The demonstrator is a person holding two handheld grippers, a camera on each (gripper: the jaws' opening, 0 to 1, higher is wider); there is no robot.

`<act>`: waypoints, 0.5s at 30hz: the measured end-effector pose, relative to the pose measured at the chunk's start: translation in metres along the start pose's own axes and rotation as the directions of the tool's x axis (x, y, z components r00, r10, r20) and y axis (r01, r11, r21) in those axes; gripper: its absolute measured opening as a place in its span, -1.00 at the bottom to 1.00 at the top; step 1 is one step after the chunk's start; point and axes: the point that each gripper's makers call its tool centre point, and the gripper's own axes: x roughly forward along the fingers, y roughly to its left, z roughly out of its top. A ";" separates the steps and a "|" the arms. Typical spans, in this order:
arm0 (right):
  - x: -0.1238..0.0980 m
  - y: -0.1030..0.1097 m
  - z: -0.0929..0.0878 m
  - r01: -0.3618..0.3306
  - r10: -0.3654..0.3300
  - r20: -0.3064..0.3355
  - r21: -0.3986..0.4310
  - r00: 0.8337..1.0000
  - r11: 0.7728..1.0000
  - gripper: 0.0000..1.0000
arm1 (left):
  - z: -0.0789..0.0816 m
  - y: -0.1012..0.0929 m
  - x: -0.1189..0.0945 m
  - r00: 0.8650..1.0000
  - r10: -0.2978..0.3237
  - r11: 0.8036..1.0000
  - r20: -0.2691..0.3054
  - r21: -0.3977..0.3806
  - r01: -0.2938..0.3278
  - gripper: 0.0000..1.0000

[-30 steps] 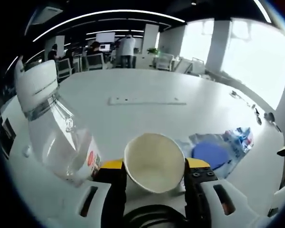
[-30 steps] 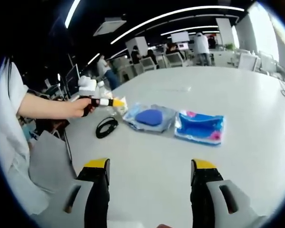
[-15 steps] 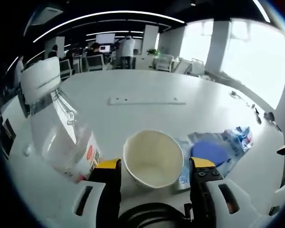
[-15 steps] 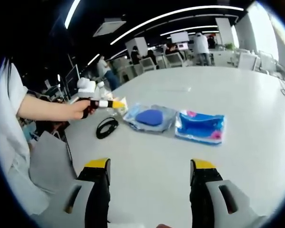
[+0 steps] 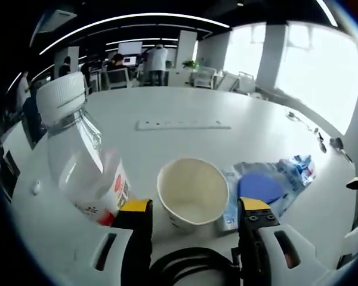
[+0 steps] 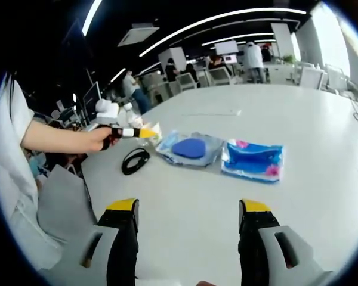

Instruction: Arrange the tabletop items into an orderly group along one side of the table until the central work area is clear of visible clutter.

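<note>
A white paper cup (image 5: 193, 190) stands upright on the white table (image 5: 185, 107), between the jaws of my left gripper (image 5: 194, 205). The jaws are open, with a thin gap on each side of the cup. To the cup's left is a clear plastic bottle (image 5: 83, 161) with a white cap and a red label. A black cable coil (image 5: 191, 262) lies just in front of the jaws. My right gripper (image 6: 188, 205) is open over bare table. In its view a hand holds the left gripper (image 6: 146, 132) near the black cable coil (image 6: 134, 159).
A blue pad in a clear bag (image 6: 190, 148) and a blue packet (image 6: 252, 159) lie side by side mid-table; the bagged pad (image 5: 265, 187) is right of the cup. A white power strip (image 5: 184, 125) lies farther back. Chairs and people fill the background.
The cup was tilted and pinched between the left jaws; now it stands upright and the jaws have spread off it. The bottle looks more upright. The right gripper view barely changed.
</note>
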 end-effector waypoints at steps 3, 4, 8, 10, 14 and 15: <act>0.001 0.000 0.000 0.001 -0.001 -0.002 -0.003 1.000 1.000 0.31 | -0.002 0.001 -0.004 1.000 0.002 1.000 0.001 -0.007 -0.002 0.06; 0.001 0.001 0.000 0.001 -0.001 0.001 -0.001 1.000 1.000 0.31 | -0.002 0.001 -0.005 1.000 0.003 1.000 0.003 -0.008 -0.003 0.08; 0.002 0.002 0.000 -0.002 0.002 0.000 -0.006 1.000 1.000 0.31 | -0.006 0.002 -0.011 1.000 0.001 1.000 0.002 -0.013 -0.001 0.11; 0.003 0.003 0.000 -0.006 0.006 0.000 -0.008 1.000 1.000 0.32 | -0.008 0.002 -0.015 1.000 0.001 1.000 0.001 -0.016 -0.001 0.12; 0.003 0.004 0.001 -0.004 0.004 0.001 -0.011 1.000 1.000 0.32 | -0.015 0.001 -0.021 1.000 -0.006 1.000 -0.012 -0.008 0.006 0.14; 0.003 0.004 0.002 -0.004 0.004 0.004 -0.010 1.000 1.000 0.32 | -0.015 0.001 -0.022 1.000 -0.008 1.000 -0.013 -0.008 0.008 0.14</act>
